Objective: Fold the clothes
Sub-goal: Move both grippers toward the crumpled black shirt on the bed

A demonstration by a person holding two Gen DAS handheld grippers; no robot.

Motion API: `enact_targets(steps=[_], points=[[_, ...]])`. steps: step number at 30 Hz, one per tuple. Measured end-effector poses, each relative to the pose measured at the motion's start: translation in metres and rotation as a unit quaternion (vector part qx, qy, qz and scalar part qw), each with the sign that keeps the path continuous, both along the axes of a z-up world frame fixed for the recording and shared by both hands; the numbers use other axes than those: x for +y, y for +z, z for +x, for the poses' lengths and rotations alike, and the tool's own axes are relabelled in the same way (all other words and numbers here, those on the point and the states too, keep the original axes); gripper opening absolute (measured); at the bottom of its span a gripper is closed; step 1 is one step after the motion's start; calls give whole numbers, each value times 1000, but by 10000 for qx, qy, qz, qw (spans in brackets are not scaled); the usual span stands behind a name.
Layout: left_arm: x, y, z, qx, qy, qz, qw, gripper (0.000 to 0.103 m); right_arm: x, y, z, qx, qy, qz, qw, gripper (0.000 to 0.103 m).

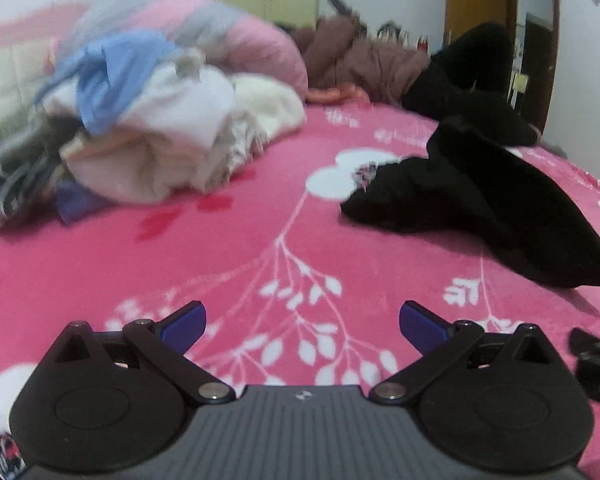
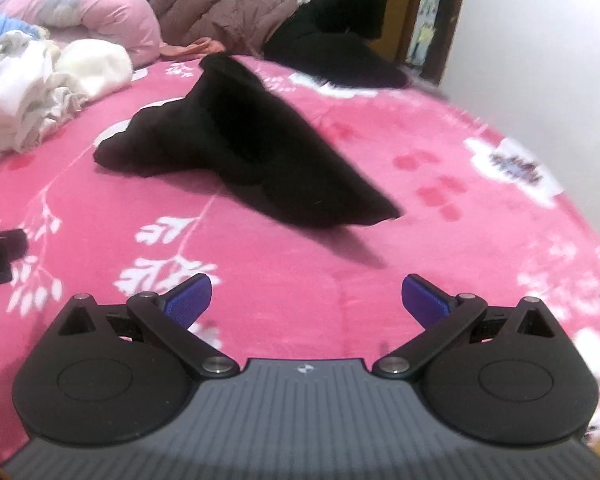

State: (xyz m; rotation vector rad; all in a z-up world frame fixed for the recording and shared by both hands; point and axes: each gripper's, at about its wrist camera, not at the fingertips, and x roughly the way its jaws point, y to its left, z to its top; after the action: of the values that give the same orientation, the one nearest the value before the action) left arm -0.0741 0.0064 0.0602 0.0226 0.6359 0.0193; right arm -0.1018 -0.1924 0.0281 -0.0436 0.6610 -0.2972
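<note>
1. Pink floral bed cover (image 2: pixel 440 148) carries everything; a mixed clothes pile (image 1: pixel 148 136) sits at ten o'clock in our left view.
2. Our black garment (image 2: pixel 252 148) lies crumpled (not flat, not squared) at twelve o'clock ahead of the right gripper (image 2: pixel 306 300).
3. Both it and the left gripper (image 1: pixel 302 326) hold nothing, jaws wide.
4. We judge folding goes best by pinching two separate edges and spreading the cloth flat.

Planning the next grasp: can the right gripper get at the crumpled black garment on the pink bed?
Probably yes. The right gripper is open and empty, with only bare pink floral bedspread between it and the crumpled black garment lying ahead.
</note>
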Motion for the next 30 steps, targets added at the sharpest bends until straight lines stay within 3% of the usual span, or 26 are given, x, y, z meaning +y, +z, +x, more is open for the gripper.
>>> enact_targets(steps=[3,11,22,30], points=[[-1,3,-2,143,45,50,9999,103,-4,9,-8,-24,-113,0,9999,102],[1,1,-16,580,-271,-520,9966,103,2,28,-17,-178,-43,183,9997,102],[5,17,-3,198,-249,-342,9989,103,7,40,-11,-242,24,301,9993,102],[-9,18,12,174,-383,34,9991,103,12,43,1,-177,58,275,9995,102]])
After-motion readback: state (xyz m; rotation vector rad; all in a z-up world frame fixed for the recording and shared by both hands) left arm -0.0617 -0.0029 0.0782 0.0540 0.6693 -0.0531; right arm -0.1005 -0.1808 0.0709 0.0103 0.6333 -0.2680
